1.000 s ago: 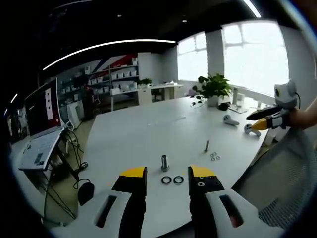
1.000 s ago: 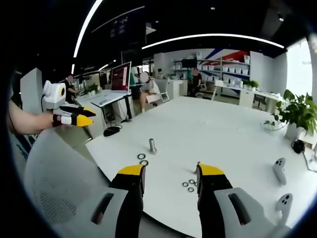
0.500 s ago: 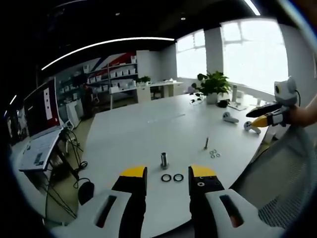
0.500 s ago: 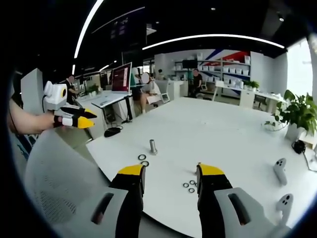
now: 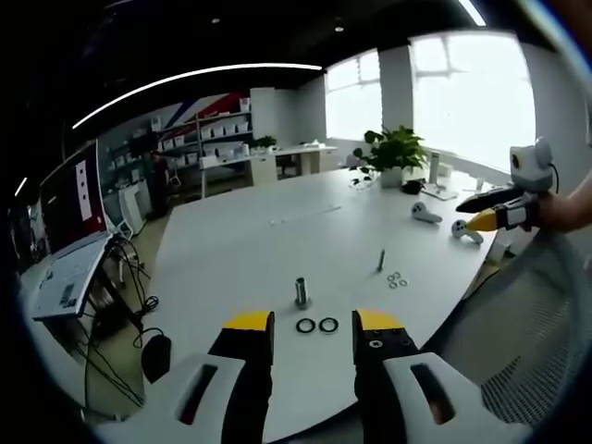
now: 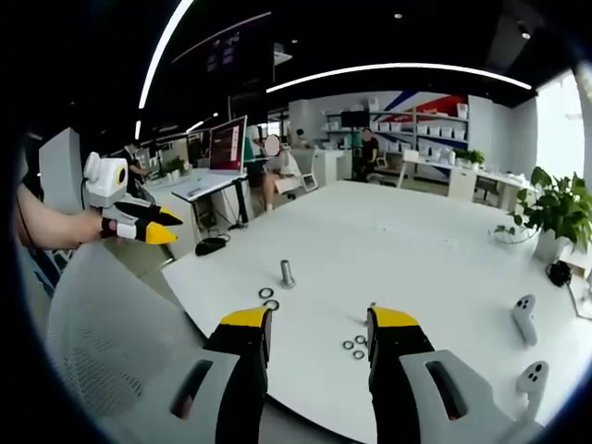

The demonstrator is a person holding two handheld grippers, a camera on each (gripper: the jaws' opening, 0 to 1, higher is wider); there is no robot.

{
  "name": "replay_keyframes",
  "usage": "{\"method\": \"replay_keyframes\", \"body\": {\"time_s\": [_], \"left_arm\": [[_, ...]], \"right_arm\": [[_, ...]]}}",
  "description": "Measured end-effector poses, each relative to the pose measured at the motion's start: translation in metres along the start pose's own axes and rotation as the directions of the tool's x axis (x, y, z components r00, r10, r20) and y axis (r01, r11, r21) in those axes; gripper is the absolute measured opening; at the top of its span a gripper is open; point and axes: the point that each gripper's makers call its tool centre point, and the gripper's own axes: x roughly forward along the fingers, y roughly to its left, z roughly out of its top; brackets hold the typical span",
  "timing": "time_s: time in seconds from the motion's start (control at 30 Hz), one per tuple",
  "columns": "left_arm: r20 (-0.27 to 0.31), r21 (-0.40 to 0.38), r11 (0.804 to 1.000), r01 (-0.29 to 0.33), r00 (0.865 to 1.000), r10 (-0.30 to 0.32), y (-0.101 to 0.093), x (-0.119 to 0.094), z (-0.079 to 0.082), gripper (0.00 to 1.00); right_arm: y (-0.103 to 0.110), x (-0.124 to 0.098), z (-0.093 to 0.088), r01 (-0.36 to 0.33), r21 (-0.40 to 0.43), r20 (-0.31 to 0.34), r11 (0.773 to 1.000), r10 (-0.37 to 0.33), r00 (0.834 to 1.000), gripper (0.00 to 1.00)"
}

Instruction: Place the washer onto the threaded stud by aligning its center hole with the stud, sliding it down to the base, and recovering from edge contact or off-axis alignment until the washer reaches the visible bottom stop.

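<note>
Washers [image 5: 316,325], two dark rings, lie flat on the white worktop [image 5: 259,240] just beside the upright threaded stud [image 5: 301,291]; smaller rings [image 6: 353,347] lie apart. Left claw [image 5: 313,335] and right claw [image 6: 317,331] hover level above the near edge, jaws spread, empty.

Bright window [image 5: 472,88] glare — dim ceiling, soft, fisheye-bent edges.

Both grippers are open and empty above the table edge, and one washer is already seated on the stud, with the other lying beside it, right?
Not quite. In the left gripper view both dark washers lie flat on the table, in front of the stud; none is on it. The rest holds: left gripper and right gripper are open and empty.
</note>
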Motion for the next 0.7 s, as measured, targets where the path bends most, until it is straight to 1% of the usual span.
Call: {"method": "replay_keyframes", "body": {"time_s": [0.03, 0.1, 0.27, 0.43, 0.7], "left_arm": [[-0.012, 0.003, 1.0, 0.008, 1.0, -0.008, -0.002, 0.001, -0.002, 0.32], [-0.017, 0.016, 1.0, 0.003, 1.0, -0.002, -0.001, 0.001, -0.003, 0.32], [-0.029, 0.0, 1.0, -0.007, 1.0, 0.007, 0.002, 0.001, -0.006, 0.32], [-0.063, 0.015, 1.0, 0.006, 0.998, -0.005, -0.002, 0.003, -0.012, 0.32], [-0.084, 0.001, 1.0, 0.004, 0.996, -0.004, -0.001, 0.003, -0.017, 0.31]], "right_arm": [[0.0, 0.0, 0.0, 0.0, 0.003, 0.002, 1.0, 0.0, 1.0, 0.44], [0.001, 0.0, 0.0, -0.003, 0.002, 0.002, 1.0, 0.003, 1.0, 0.44], [0.001, 0.0, 0.002, -0.006, 0.008, 0.009, 1.0, 0.006, 1.0, 0.44], [0.0, 0.0, -0.001, 0.003, 0.017, -0.006, 1.0, -0.003, 1.0, 0.44], [0.001, 0.0, -0.001, -0.004, 0.02, 0.0, 1.0, 0.004, 1.0, 0.44]]}}
